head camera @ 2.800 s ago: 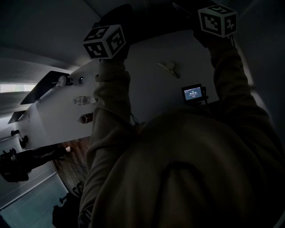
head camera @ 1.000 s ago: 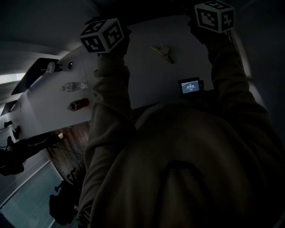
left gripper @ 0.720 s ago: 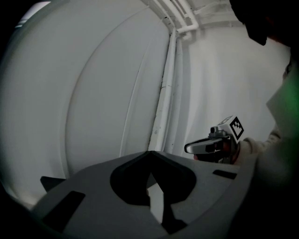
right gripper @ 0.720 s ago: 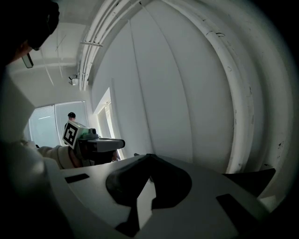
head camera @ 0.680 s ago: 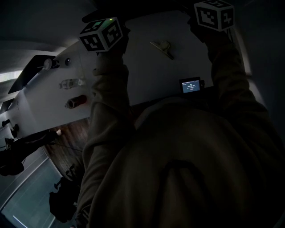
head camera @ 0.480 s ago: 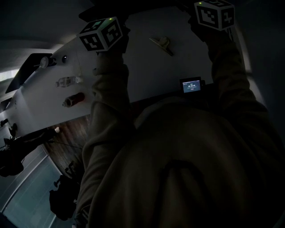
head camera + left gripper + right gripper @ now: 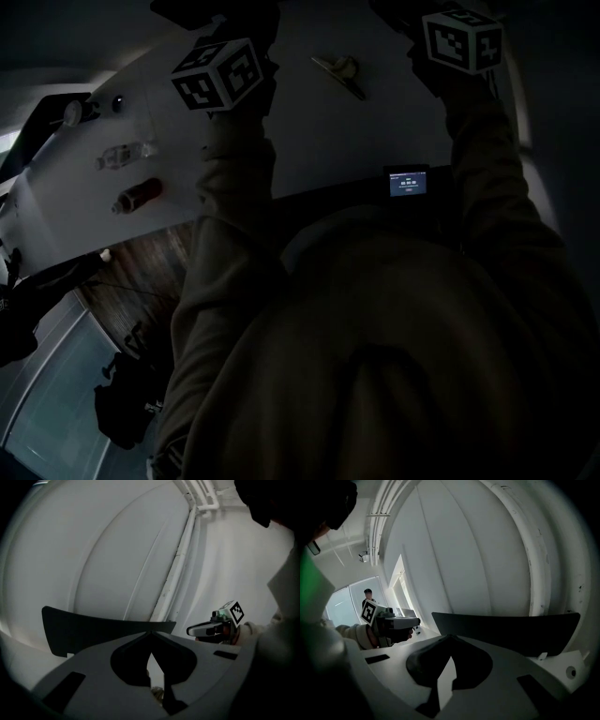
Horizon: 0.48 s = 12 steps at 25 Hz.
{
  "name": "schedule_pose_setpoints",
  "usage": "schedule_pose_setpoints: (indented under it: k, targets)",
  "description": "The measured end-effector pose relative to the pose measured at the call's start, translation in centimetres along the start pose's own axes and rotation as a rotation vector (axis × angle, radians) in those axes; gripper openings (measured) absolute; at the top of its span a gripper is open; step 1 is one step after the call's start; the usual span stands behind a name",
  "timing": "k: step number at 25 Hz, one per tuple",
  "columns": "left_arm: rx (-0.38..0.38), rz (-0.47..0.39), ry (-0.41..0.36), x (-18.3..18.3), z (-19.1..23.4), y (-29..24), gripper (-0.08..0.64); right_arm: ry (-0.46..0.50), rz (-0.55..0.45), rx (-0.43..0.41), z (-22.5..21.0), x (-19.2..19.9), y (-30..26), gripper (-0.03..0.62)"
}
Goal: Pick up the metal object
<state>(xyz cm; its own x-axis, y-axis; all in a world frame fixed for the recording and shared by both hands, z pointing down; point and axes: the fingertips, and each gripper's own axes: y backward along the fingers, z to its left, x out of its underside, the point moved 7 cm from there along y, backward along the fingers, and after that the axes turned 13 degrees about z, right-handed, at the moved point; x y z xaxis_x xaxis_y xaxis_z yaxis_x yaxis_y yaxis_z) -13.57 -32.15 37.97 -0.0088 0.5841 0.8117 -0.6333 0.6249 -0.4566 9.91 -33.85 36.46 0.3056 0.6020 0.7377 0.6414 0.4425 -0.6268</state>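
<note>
A shiny metal clip [image 7: 339, 71] lies on a smooth, matt white table [image 7: 309, 141] above a dark wooden floor [image 7: 141, 267].

We look down on a white tabletop [image 7: 319, 131] in dim light. On it lies a metal clip [image 7: 339, 70] toward the far side and a small lit screen [image 7: 409, 183] at the near edge. To the left, a clear bottle [image 7: 122, 155] lies beside a reddish cylinder [image 7: 139, 195].
</note>
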Motion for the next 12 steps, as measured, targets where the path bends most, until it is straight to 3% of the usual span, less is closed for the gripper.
schedule_pose_setpoints:
  k: [12]
  targets:
    - [-0.003,0.058,0.08,5.3,1.5,-1.2,0.005,-0.075,0.094,-0.022,-0.6,5.8,-3.7,0.02]
